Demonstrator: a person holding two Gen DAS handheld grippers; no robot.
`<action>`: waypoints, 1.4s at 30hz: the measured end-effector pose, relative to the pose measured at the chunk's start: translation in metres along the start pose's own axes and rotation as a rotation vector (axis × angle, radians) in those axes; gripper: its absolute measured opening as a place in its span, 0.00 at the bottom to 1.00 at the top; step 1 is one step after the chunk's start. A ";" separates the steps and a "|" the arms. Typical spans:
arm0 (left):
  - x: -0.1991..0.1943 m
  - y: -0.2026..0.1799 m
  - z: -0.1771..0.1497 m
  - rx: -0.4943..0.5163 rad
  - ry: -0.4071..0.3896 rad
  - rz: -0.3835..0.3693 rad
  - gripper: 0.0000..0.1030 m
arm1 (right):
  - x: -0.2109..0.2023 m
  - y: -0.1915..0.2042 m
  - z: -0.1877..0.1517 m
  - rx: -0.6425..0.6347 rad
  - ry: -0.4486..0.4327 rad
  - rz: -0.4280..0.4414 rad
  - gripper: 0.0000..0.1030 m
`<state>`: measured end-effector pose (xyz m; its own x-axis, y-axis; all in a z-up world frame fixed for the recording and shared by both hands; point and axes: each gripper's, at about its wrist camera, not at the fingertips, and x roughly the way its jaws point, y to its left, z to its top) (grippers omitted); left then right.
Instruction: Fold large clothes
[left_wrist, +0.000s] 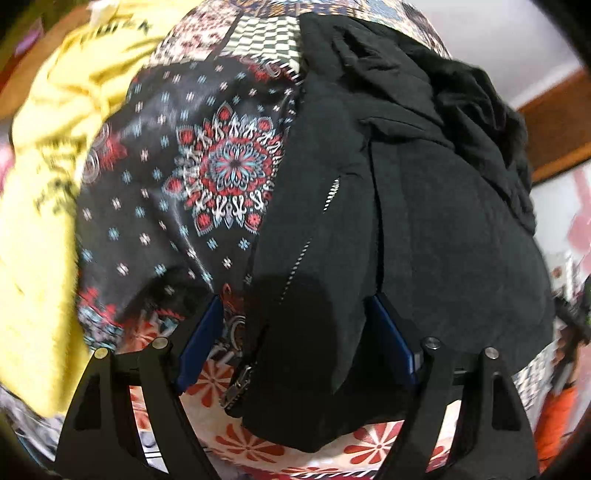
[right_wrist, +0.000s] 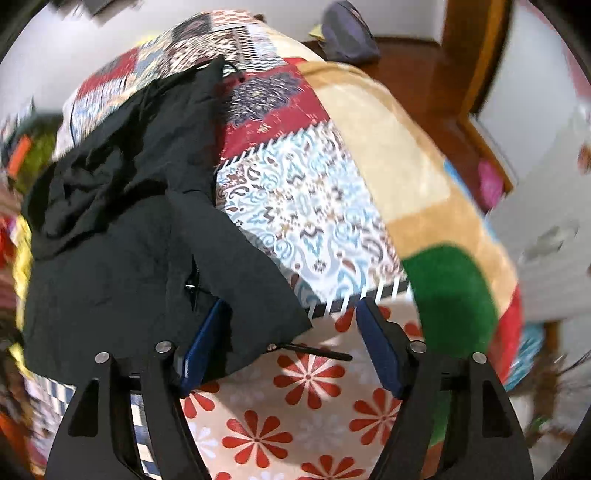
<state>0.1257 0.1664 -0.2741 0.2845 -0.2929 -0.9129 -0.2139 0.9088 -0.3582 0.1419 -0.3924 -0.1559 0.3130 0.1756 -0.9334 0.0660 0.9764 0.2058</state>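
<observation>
We see a black zippered fabric jacket (left_wrist: 424, 206) lying crumpled on the bed's patchwork quilt (right_wrist: 314, 206), its hem towards the near edge. Our left gripper (left_wrist: 295, 332) has its blue fingers (left_wrist: 201, 339) released, straddling the hem fold. Our right gripper (right_wrist: 291, 343) is likewise released, spanning the jacket's corner. A yellow printed garment (left_wrist: 48, 184) lies beside.

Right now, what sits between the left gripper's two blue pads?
In the left wrist view, the black jacket's lower front edge with its zipper pull lies between the open left gripper's pads, over the patterned bedspread. The pads are not pressing it.
</observation>
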 end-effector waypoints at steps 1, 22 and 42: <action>0.000 0.002 -0.002 -0.014 -0.001 -0.036 0.65 | 0.001 -0.003 -0.002 0.021 -0.004 0.019 0.69; -0.053 -0.028 0.004 0.171 -0.094 0.110 0.28 | -0.024 0.043 0.014 -0.121 -0.129 0.075 0.12; -0.098 -0.067 0.209 0.022 -0.351 -0.080 0.26 | -0.044 0.113 0.181 -0.159 -0.342 0.145 0.09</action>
<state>0.3080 0.1960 -0.1195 0.6036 -0.2470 -0.7580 -0.1592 0.8943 -0.4182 0.3066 -0.3130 -0.0381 0.6073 0.2870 -0.7408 -0.1413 0.9566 0.2547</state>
